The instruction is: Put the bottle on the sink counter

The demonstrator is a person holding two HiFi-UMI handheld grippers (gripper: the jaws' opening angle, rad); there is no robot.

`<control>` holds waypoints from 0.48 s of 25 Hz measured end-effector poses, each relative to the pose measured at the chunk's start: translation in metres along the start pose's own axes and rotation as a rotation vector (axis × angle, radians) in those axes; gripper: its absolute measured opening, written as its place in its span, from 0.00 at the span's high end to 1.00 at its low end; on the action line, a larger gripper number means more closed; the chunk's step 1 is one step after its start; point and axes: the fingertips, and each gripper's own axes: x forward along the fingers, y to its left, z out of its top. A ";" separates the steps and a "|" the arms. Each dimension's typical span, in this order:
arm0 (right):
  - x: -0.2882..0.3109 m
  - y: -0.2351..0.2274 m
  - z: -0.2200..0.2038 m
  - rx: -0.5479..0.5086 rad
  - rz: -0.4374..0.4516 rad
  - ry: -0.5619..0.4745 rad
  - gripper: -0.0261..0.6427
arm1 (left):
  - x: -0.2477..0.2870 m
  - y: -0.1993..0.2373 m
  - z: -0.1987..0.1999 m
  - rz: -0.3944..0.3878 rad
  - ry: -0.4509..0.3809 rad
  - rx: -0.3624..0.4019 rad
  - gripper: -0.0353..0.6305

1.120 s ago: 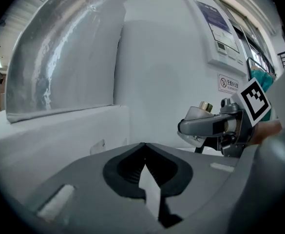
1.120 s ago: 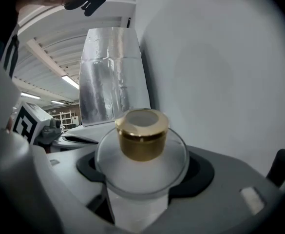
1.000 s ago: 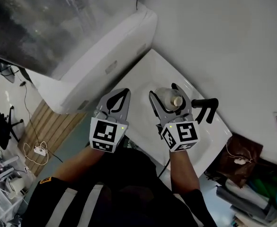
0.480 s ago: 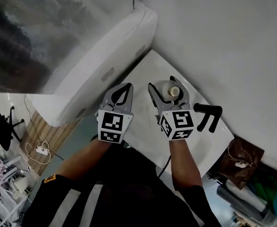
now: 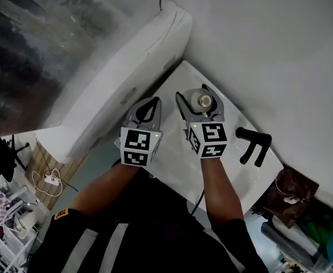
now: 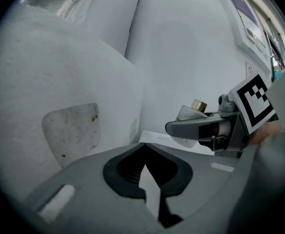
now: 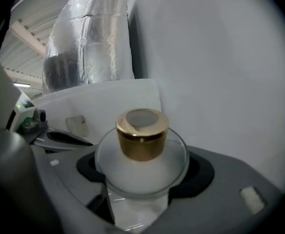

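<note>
A small clear round bottle [image 7: 141,172] with a gold cap [image 7: 142,133] sits between the jaws of my right gripper [image 7: 144,191], which is shut on its body. In the head view the bottle [image 5: 204,100] hangs over the far part of the white sink counter [image 5: 175,152], close to the wall corner. My left gripper [image 5: 153,102] hovers just left of it over the counter's left edge, shut, with nothing in it. In the left gripper view its jaws [image 6: 142,147] meet at the tips, and the bottle [image 6: 193,109] shows at the right, held in the right gripper [image 6: 200,128].
A black faucet [image 5: 254,144] stands on the counter to the right of my right gripper. A large white casing [image 5: 126,73] with silver foil ducting [image 5: 46,44] runs along the left. A grey wall [image 5: 268,56] backs the counter. A brown bag [image 5: 291,189] lies at lower right.
Both grippers have moved forward toward the wall corner, the right one carrying the bottle away from the faucet. Neither gripper's jaws have changed.
</note>
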 end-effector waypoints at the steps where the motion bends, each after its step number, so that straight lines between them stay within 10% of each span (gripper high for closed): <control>1: 0.004 -0.001 -0.002 -0.002 -0.002 0.007 0.46 | 0.002 0.000 -0.002 -0.006 0.007 -0.003 0.94; 12: 0.038 -0.013 -0.021 0.004 -0.038 0.060 0.46 | 0.024 -0.001 -0.021 -0.044 0.074 0.001 0.94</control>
